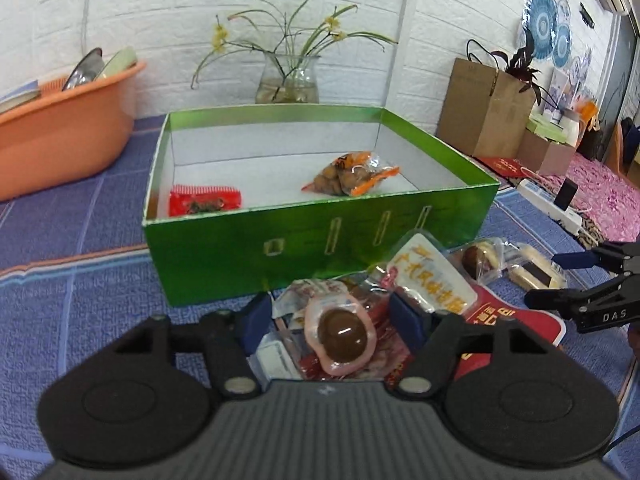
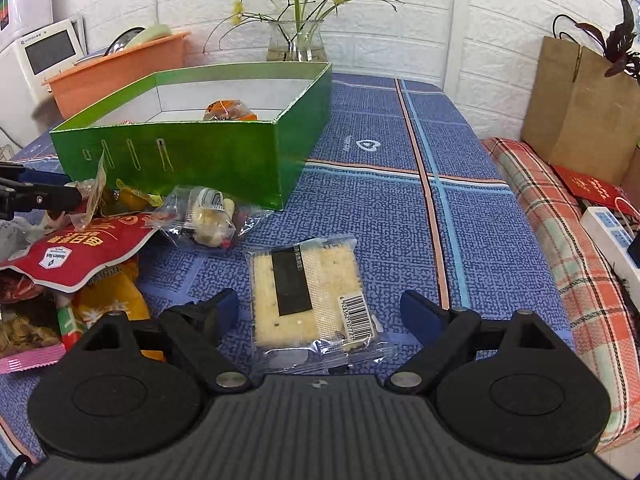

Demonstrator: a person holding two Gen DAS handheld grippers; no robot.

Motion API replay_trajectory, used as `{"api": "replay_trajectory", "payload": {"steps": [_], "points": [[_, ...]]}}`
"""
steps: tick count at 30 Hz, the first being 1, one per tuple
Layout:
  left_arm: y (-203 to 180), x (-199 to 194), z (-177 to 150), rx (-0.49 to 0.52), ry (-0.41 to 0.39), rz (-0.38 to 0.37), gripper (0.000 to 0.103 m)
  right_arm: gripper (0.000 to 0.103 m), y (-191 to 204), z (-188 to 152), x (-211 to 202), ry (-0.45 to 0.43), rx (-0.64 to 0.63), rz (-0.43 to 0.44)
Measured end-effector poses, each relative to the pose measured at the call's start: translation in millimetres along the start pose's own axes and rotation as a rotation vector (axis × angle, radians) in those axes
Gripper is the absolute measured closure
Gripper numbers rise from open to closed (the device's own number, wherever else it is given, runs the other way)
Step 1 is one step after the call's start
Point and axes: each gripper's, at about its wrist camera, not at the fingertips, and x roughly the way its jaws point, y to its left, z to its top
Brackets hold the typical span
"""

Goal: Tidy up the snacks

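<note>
Two packets already in green box (image 1: 320, 248): red one (image 1: 205, 199) at near-left corner, orange-trimmed one (image 1: 349, 174) toward far-right. Box sits mid-table (image 2: 400, 184). Snack pile (image 1: 400, 304) lies against box's near wall. Left gripper (image 1: 326, 322) half open, blue pads flanking egg packet (image 1: 340, 336), not visibly pressing. Right gripper (image 2: 318, 314) wide open, straddling cracker pack (image 2: 308, 300) flat on cloth, pads clear of it.

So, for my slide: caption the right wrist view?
Open right hand-held gripper straddles a cracker packet beside the green box.
</note>
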Motion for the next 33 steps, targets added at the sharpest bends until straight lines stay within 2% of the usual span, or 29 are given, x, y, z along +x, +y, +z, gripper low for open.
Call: {"api": "replay_trajectory", "payload": {"steps": [1,3,5,6,14,19,26,30,33], "points": [[1,-1,0,-0.024,0.009,-0.028,0.05,0.0,1,-1,-1,-0.007,-0.004,0.006],[0,-6,0,-0.042,0.028,-0.039,0.059,0.0,5,-2,-6,-0.021,-0.018,0.009],[-1,-11,-2,-0.052,0.044,-0.045,0.066,0.005,9,-3,-9,-0.02,-0.031,-0.004],[1,-14,-4,-0.063,0.051,-0.049,0.074,0.006,11,-4,-10,-0.024,-0.038,-0.006],[0,-47,-30,-0.054,0.004,0.011,0.082,0.007,11,-10,-23,-0.079,0.008,-0.039],[10,-70,-50,-0.126,-0.026,0.03,0.082,0.007,19,-15,-54,-0.163,0.032,-0.045],[16,-107,-52,-0.188,-0.126,0.023,0.083,0.007,45,-11,-89,-0.26,0.009,0.049],[15,-120,-44,-0.199,-0.177,0.057,0.085,0.007,63,-1,-100,-0.312,-0.017,0.127],[11,-128,-37,-0.198,-0.217,0.047,0.096,0.007,81,9,-101,-0.34,-0.048,0.166]]}}
